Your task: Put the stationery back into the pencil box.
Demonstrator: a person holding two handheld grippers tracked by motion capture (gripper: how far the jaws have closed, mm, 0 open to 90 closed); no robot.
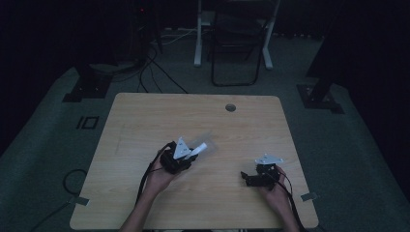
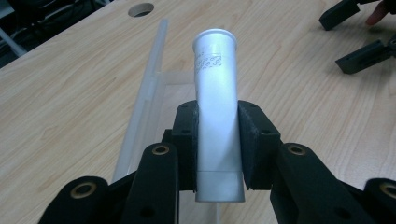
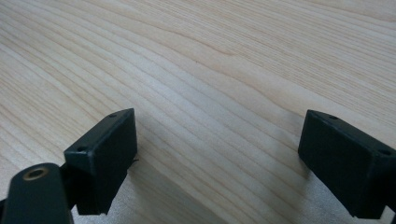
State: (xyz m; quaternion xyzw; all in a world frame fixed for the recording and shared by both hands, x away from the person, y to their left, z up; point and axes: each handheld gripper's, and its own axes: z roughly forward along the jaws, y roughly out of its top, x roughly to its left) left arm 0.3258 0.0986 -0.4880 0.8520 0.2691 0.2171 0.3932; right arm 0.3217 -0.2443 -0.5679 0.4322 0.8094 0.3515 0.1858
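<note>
Gripping a silver tube point(image 2: 217, 116) near the tabletop's point(image 1: 145, 116) middle, the left claw point(image 2: 218, 144) clamps its lower half above a clear tray point(image 2: 152, 88). The right claw point(image 3: 217, 163) gapes wide, empty, near the right edge. Keeping the squeeze gentle should avoid denting it.
</note>
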